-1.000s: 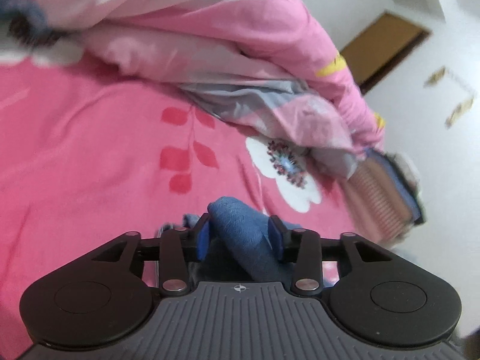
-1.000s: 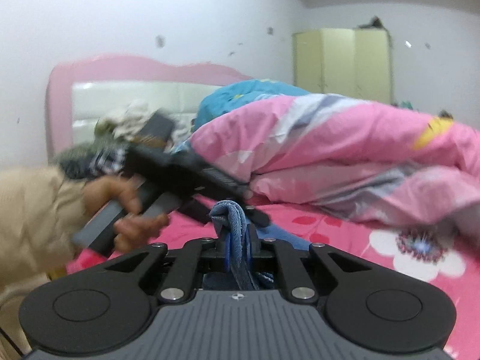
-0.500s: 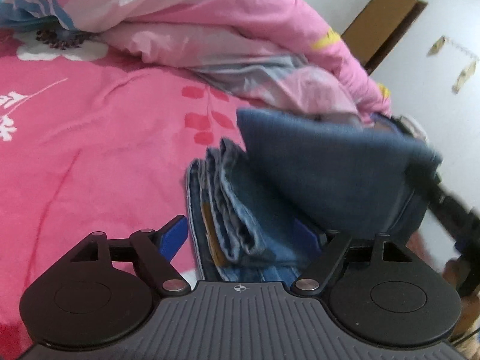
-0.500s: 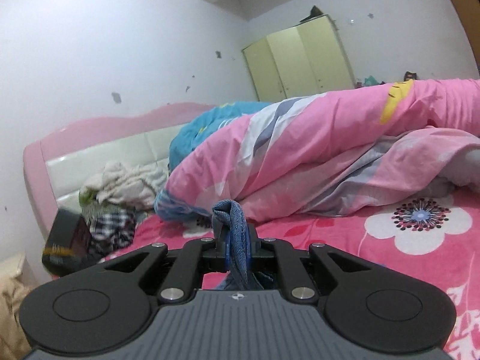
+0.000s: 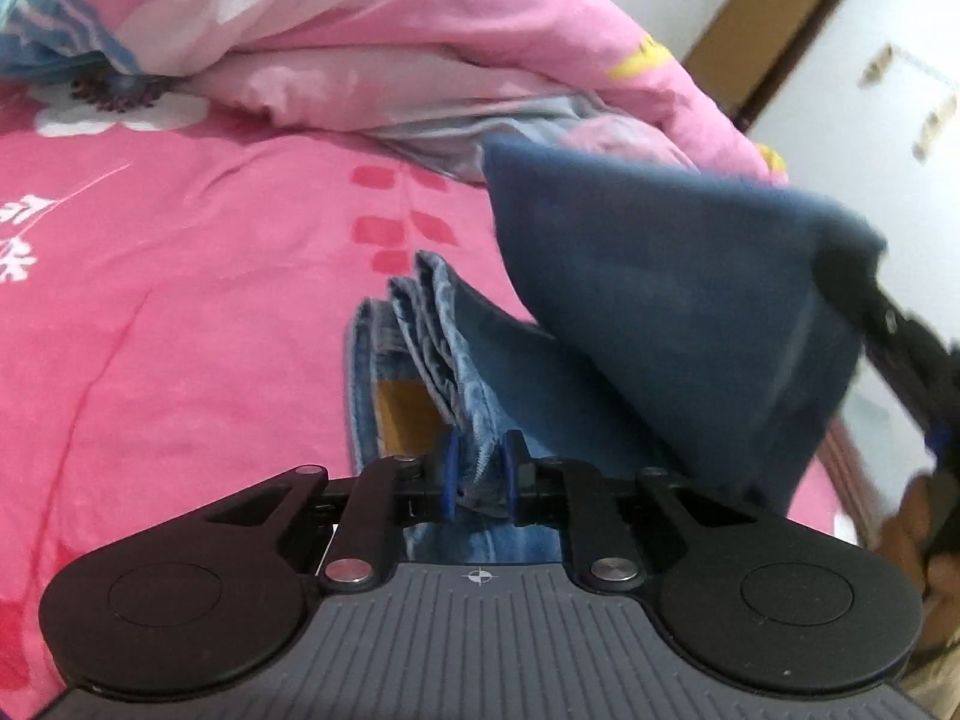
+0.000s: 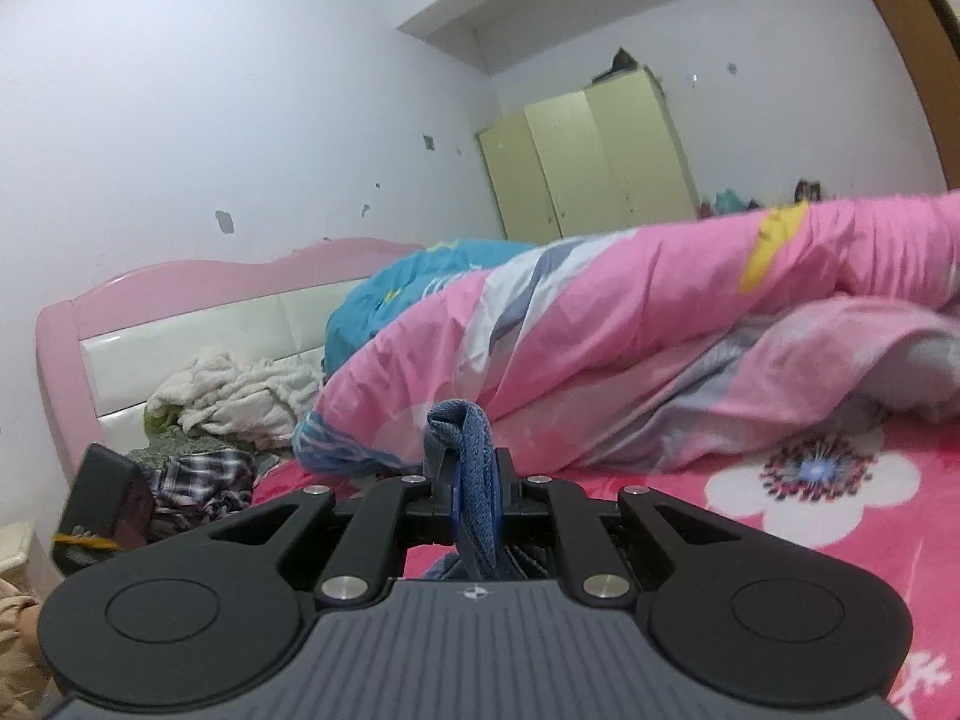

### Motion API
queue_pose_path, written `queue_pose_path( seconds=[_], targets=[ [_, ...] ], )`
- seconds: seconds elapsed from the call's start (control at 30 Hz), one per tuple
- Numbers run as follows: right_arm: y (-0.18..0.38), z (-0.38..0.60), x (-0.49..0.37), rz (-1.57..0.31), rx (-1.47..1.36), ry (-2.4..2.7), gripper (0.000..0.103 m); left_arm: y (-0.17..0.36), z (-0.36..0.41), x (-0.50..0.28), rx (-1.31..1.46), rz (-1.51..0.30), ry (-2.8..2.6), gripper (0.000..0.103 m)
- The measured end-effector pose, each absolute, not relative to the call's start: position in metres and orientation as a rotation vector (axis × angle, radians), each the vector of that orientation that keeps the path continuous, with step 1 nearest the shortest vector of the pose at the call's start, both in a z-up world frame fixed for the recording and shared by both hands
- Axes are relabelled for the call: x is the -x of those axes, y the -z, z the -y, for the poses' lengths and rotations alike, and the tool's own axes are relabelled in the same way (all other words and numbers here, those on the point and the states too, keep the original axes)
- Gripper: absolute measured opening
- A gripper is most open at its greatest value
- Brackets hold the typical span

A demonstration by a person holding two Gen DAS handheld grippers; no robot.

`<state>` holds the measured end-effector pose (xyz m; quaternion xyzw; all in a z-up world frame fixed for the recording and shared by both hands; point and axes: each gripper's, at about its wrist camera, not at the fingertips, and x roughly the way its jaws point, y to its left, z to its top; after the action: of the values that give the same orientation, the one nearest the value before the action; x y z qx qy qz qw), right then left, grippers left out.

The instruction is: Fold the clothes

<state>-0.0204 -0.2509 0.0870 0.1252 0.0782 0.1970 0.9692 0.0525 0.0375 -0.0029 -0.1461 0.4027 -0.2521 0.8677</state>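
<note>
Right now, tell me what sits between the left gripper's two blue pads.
A bunched fold of the jeans, pinched in the left gripper; the left wrist view shows it.

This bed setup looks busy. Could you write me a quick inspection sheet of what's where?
Surface: pink flowered bedsheet.
Job's things: blue jeans, partly folded, one part lifted.
Clutter: rumpled pink duvet; pile of clothes by the headboard.
Grippers: left gripper has just closed, pinching a denim fold; right gripper shut on denim.
Cables: nothing seen.
Surroundings: white walls, pale green wardrobe, brown door.
</note>
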Motion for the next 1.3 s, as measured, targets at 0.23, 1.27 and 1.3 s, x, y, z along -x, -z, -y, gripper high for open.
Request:
queue_pose_path(
  seconds=[0.23,1.27,1.3],
  targets=[
    [-0.092,0.248,0.018,-0.137,-0.261,-0.378,0.010,0.016,-0.045,-0.051,0.361,-0.880,0.522,0.013],
    [-0.066,0.243,0.042,-0.385,-0.197,-0.617,0.041,0.028,-0.049,-0.062,0.319,-0.836,0.459,0.057],
    [-0.066,0.263,0.045,-0.384,-0.262,-0.570,0.040,0.031,-0.053,-0.061,0.336,-0.838,0.464,0.056]
  ],
)
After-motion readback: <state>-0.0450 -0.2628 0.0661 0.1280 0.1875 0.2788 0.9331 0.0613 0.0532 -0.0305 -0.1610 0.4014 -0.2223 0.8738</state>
